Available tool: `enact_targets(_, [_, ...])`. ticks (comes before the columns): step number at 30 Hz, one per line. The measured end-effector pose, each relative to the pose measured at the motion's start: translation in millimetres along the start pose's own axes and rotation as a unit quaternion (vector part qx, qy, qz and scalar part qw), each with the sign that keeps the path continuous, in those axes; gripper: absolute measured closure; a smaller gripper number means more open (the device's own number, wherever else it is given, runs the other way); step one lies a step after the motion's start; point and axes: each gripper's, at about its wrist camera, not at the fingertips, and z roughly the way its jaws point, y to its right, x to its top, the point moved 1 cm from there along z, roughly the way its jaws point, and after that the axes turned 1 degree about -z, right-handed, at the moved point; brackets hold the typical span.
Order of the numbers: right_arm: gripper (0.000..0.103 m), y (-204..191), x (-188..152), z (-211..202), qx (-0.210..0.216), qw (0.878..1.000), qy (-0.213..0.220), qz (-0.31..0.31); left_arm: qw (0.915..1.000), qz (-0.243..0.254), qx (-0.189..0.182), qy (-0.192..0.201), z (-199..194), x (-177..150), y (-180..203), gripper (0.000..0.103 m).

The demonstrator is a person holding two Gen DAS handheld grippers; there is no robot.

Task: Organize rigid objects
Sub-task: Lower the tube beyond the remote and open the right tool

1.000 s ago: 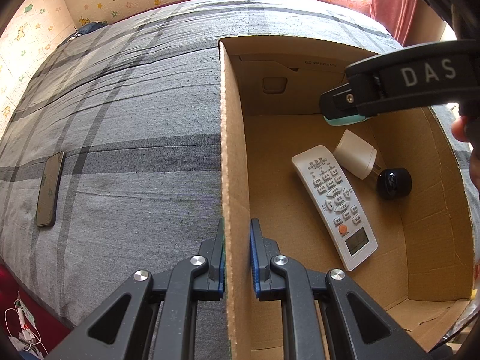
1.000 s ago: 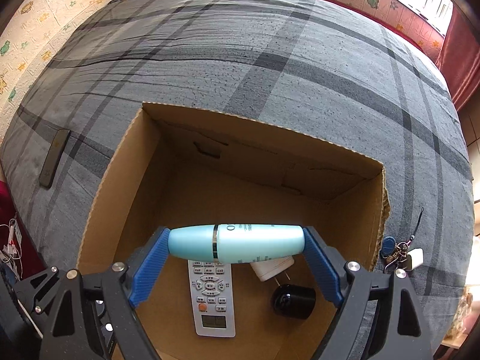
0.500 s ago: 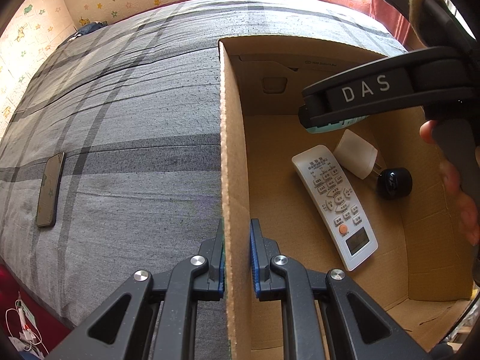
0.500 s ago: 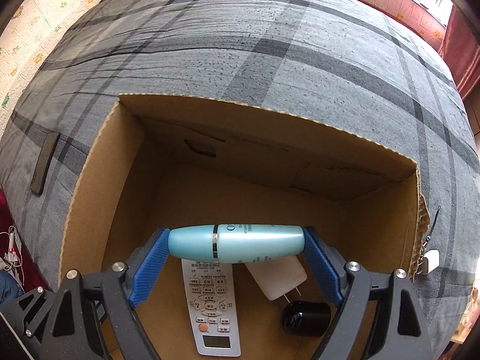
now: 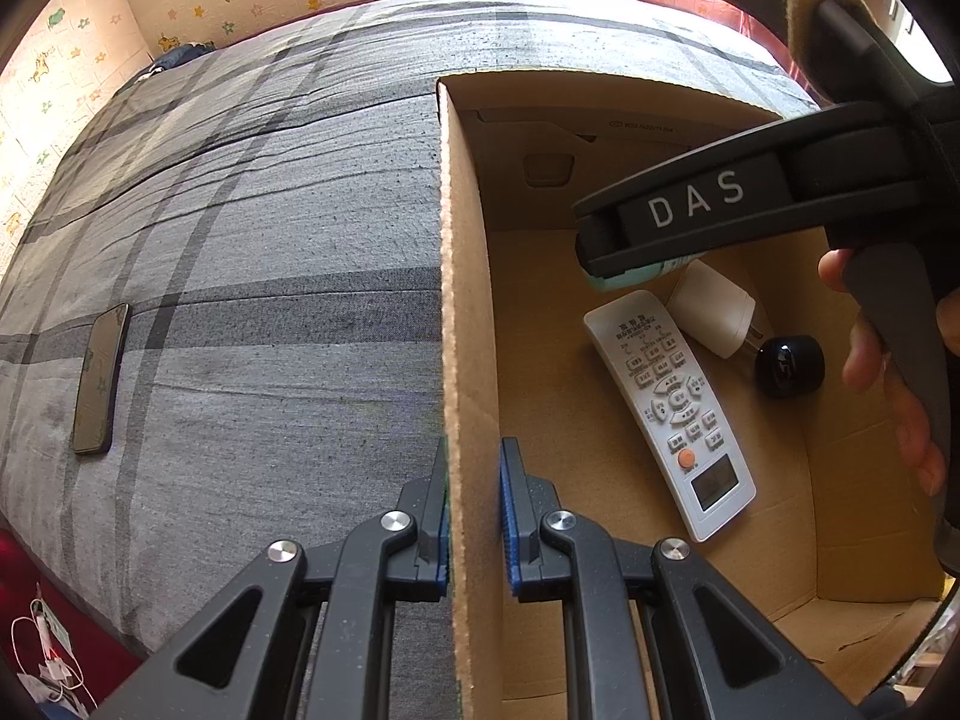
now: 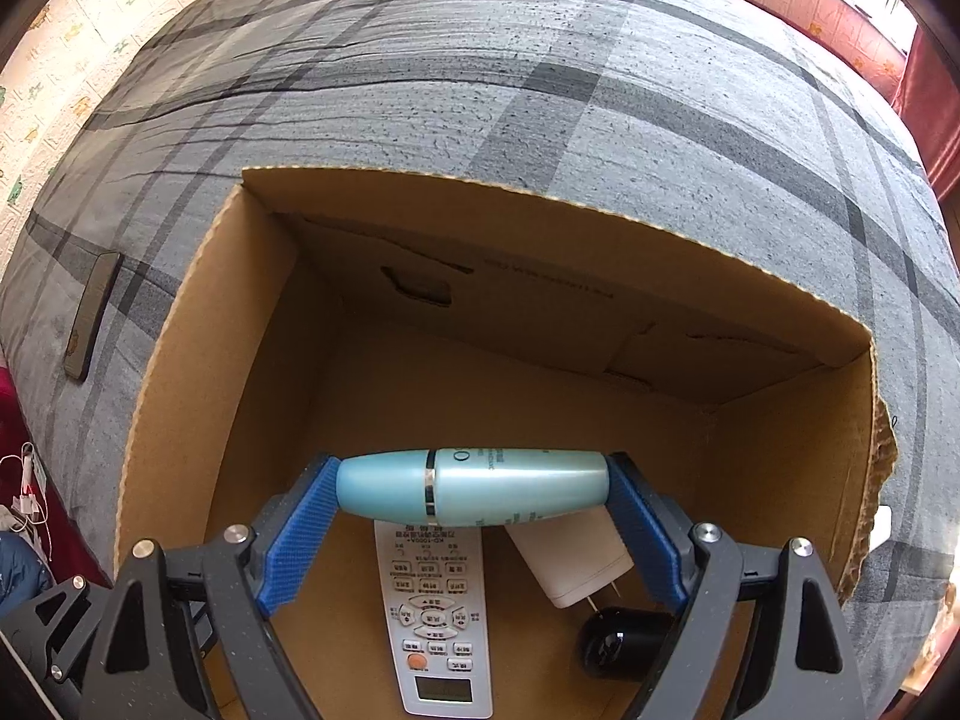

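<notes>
The bed [image 6: 420,90] is carrying an open box [image 6: 180,324], and the box is taking up most of both views. The left gripper [image 5: 474,516] is clamping the box's near wall [image 5: 468,360], one pad outside and one inside, so the box is being held steady.

Over the box's inside, the right gripper [image 6: 474,516] is gripping a bottle [image 6: 474,486] end to end: one blue pad is pressing on the cap end and the other on the base, with the jaws spread wide. The bottle's long axis is running across the jaws, lying roughly level and crosswise to the remote [image 6: 441,618] below it. It is hanging above the floor of the box, not touching it.

Right under the bottle, the remote, a white plug [image 6: 570,564] and a small black knob [image 6: 624,642] are lying close together. The floor toward the far wall and the left side is lying bare.

The coming drop probably turns on that: released here, the bottle would likely be landing across the remote and plug, so carrying it toward the bare floor seems wiser. A phone [image 5: 99,378] is lying on the bed outside the box, nearer the left gripper.
</notes>
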Motion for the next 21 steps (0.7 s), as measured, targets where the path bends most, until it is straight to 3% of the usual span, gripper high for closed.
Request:
enact_targets(3, [0.0, -3, 0, -3, 0.003, 1.0, 0.004, -0.002, 1.0, 0.0, -0.001, -0.001, 0, 0, 0, 0.089])
enact_targets(21, [0.0, -9, -4, -52, -0.032, 0.998, 0.045, -0.01, 1.0, 0.0, 0.0, -0.001, 0, 1, 0, 0.089])
